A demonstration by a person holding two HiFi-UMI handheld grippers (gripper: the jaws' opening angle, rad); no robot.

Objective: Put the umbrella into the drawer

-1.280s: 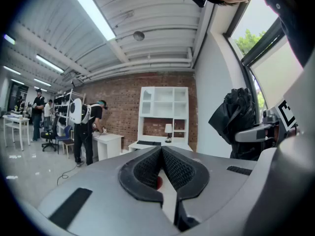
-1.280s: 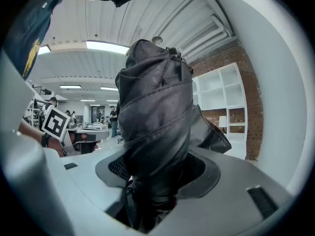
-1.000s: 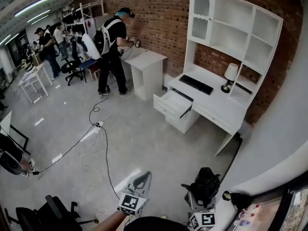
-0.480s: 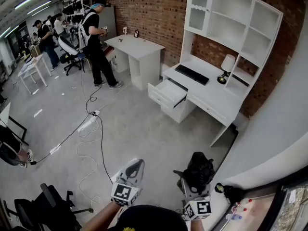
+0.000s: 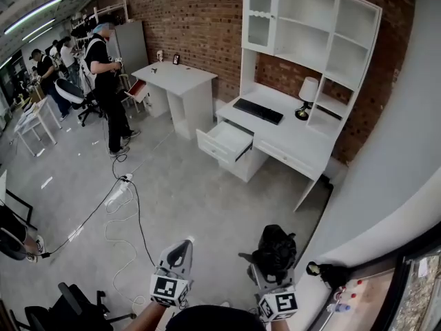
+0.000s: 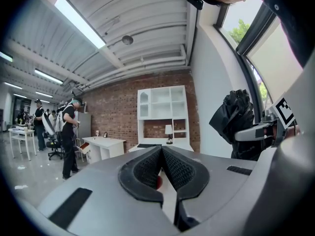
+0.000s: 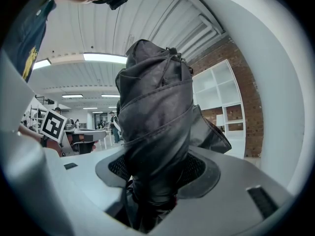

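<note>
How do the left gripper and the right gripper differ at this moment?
The left gripper has its pads together; the right gripper has them apart, pressed on a folded black umbrella. The left gripper carries nothing; the right gripper carries that umbrella. Both are grey with black pads.

folded umbrella [image 7: 155, 117] of black cloth, creased, faintly sheeny; left gripper [image 6: 161, 151] of smooth matt grey plastic with black dimpled pads [image 6: 145, 173]; desk [image 5: 289, 140] smooth white painted; wall [image 5: 200, 19] rough red brick; floor [image 5: 200, 198] smooth grey, slightly glossy

Brick wall [image 5: 200, 19], grey floor [image 5: 193, 198], white hutch desk [image 5: 286, 140].
</note>
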